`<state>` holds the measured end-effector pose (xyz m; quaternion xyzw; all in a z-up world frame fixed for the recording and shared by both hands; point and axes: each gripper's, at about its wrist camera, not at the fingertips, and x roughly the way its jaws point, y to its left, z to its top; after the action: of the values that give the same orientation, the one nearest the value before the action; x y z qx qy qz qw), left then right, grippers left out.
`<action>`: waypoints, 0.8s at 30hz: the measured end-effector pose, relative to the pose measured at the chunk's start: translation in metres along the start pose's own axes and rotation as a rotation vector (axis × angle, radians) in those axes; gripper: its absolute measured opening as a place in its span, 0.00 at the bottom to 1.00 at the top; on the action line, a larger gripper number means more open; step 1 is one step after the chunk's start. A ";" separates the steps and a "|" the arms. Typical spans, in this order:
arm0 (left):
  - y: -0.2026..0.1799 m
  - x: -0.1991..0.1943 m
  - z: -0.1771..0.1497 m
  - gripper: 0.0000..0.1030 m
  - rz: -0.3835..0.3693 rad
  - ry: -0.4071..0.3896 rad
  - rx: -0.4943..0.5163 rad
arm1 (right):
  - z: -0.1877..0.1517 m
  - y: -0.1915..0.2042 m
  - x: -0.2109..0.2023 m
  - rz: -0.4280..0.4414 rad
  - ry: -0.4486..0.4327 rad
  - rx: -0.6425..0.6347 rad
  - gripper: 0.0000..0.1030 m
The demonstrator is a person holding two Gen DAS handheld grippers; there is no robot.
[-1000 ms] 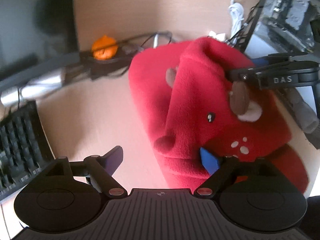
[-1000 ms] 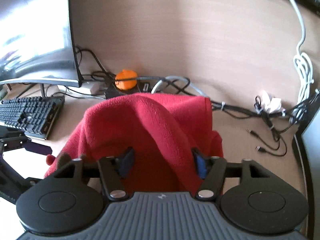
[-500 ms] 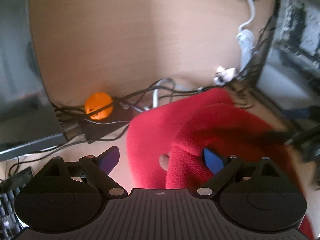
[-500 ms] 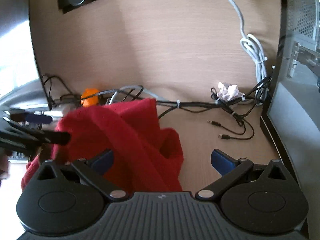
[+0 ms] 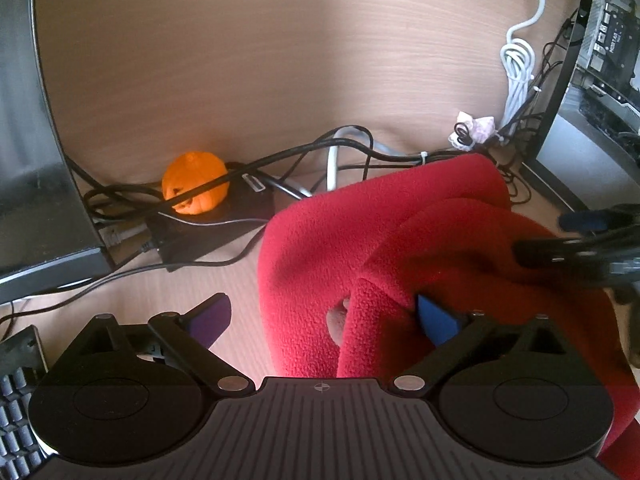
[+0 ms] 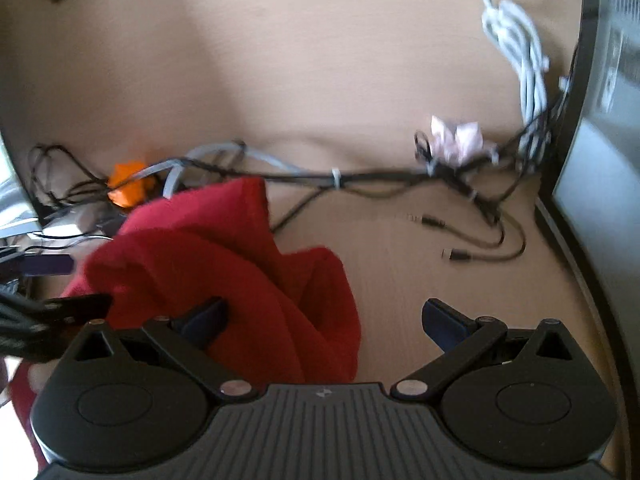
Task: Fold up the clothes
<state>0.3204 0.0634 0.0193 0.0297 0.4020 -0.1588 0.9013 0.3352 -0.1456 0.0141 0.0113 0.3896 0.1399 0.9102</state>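
On the table (image 5: 240, 80) the red fleece garment (image 5: 360, 232) sits bunched in a heap, folds standing up, not flat. My left gripper (image 5: 324, 316) has its jaws opening: the purple left pad (image 5: 210, 316) is clear over bare wood, the blue right pad (image 5: 436, 318) is against the fleece fold, part of the cloth lies between the pads but nothing is clamped. My right gripper (image 6: 324, 318) is spread wide, released: its left pad (image 6: 204, 318) is at the edge of the red heap (image 6: 224, 256), its right pad (image 6: 444, 320) is over bare table (image 6: 320, 60), well apart from the cloth. From the left wrist view I see the right gripper's fingers (image 5: 560, 252) coming in from the right, over the garment; blurred, can't tell if touching. Behind the garment: orange pumpkin figure (image 5: 196, 184) on a black box (image 5: 216, 228), a tangle of black cables (image 5: 320, 152), a coiled white cable (image 5: 518, 72), a crumpled paper scrap (image 5: 476, 130). Monitor (image 5: 32, 180) at far left, keyboard (image 5: 16, 412) corner at lower left, open PC case (image 5: 608, 52) at right. Right wrist view is motion-blurred.
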 end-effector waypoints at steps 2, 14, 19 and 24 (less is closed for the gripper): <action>0.000 0.000 0.000 0.98 0.000 -0.002 -0.004 | -0.003 0.001 -0.023 0.122 -0.017 -0.016 1.00; -0.010 -0.024 -0.001 0.97 0.016 -0.020 0.016 | -0.062 0.013 -0.026 0.219 0.143 -0.118 1.00; -0.006 -0.048 -0.014 0.97 0.025 -0.016 0.023 | -0.029 -0.012 -0.053 0.252 0.023 -0.067 1.00; 0.001 -0.053 -0.031 0.97 0.015 0.011 0.003 | -0.001 -0.038 -0.046 0.186 -0.061 0.068 1.00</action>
<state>0.2654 0.0837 0.0372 0.0347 0.4065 -0.1525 0.9002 0.3132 -0.1940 0.0413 0.0826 0.3635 0.2099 0.9039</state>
